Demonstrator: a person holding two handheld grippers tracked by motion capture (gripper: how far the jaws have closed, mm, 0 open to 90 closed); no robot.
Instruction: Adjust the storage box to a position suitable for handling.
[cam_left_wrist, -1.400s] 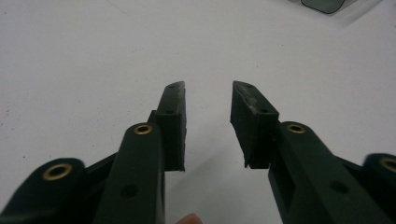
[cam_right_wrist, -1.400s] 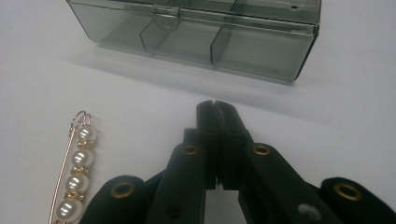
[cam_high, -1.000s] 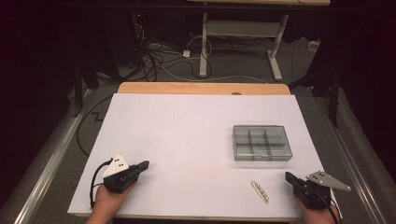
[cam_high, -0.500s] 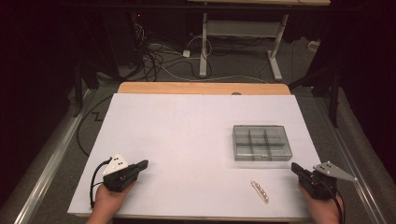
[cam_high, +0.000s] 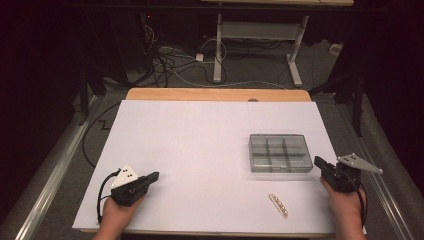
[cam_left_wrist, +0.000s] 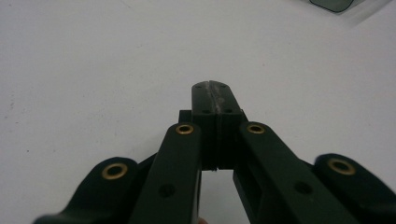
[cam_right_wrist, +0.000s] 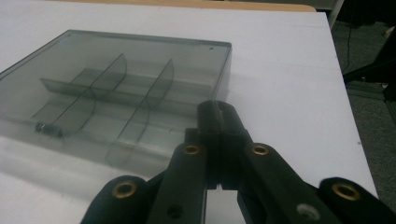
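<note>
A clear grey compartment box (cam_high: 279, 153) with its lid shut lies on the right half of the white table top (cam_high: 200, 145); the right gripper view shows the box (cam_right_wrist: 116, 93) close up with dividers inside and a small dark latch on its near side. My right gripper (cam_high: 318, 162) sits just right of the box, jaws shut and empty; in its own view the right gripper (cam_right_wrist: 218, 108) points at the box's near right corner. A small metal strip (cam_high: 278, 204) lies in front of the box. My left gripper (cam_high: 155, 175) rests near the front left, shut and empty, its tip (cam_left_wrist: 214, 88) over bare table.
A wooden strip (cam_high: 215, 94) edges the table's far side. Beyond it stand a desk frame (cam_high: 255, 45) and loose cables (cam_high: 170, 60) on the floor. Metal rails run along both sides of the table.
My right gripper has moved away from the front edge and to the right, up beside the box's right end. The left gripper has stayed where it was.
</note>
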